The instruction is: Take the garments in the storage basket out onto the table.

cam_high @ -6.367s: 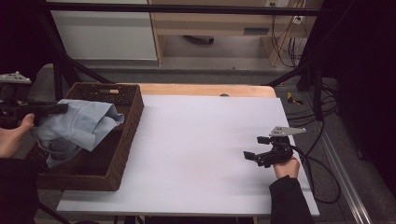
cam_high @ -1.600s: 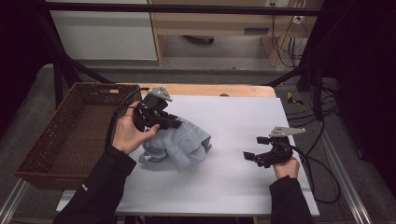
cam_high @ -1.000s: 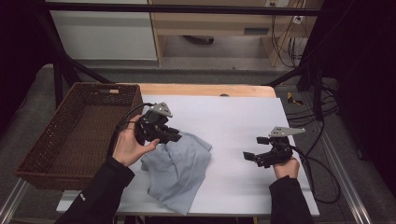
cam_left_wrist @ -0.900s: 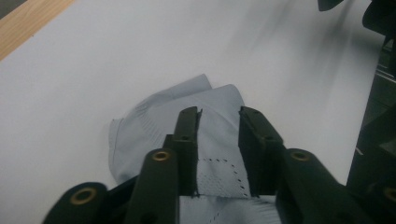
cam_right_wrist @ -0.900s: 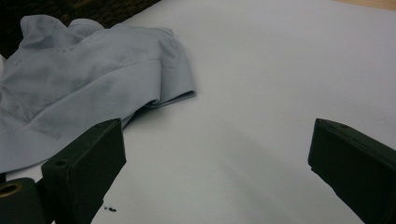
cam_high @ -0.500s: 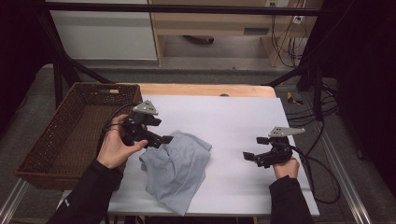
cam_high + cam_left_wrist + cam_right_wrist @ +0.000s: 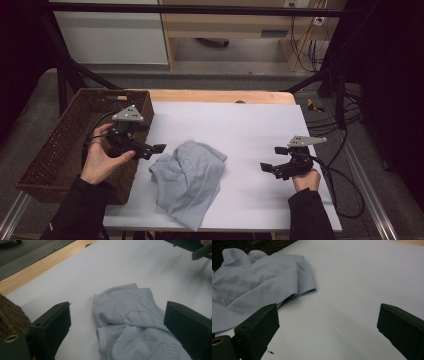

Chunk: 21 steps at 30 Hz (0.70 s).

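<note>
Left gripper drawn back from the pale blue garment toward the wicker basket since half a second ago, jaws just opened and empty; garment left lying where it was.

Now held at the basket's right wall, above the edge of the white table top, jaws spread wide and pointing at the garment with only bare table between them. Garment crumpled in a loose heap on the left half of the table, just beside the basket, touched by neither gripper. Right gripper resting at the table's right side, well apart from the garment, jaws likewise wide apart and holding nothing. Basket standing off the table's left edge.
</note>
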{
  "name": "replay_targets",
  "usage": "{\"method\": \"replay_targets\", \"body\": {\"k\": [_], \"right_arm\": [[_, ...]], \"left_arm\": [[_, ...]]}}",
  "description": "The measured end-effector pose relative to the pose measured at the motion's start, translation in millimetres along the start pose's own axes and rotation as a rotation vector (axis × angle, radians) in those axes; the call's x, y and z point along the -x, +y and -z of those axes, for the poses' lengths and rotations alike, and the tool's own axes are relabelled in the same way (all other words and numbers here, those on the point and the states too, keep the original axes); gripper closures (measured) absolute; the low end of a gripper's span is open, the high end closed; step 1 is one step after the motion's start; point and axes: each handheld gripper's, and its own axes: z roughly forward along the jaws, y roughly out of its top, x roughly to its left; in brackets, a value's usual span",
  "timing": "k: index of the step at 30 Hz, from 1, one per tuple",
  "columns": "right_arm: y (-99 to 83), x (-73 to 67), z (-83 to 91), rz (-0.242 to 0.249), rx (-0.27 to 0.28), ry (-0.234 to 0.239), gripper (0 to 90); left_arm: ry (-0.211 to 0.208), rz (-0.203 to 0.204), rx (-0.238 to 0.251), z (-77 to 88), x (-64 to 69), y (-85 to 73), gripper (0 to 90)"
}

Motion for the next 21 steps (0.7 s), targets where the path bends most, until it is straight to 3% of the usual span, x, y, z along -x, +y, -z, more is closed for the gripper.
{"method": "replay_targets", "body": {"k": [11, 21], "right_arm": [[-0.1, 0.0, -1.2, 0.000, -0.004, 0.000, 4.7], [-0.9, 0.1, -2.3, -0.002, -0.007, 0.000, 4.7]], "left_arm": [[0.039, 0.014, -0.025, 1.4, -15.4, -34.3, 5.9], [0.049, 0.035, -0.041, 6.8, -28.1, -57.4, 5.9]]}}
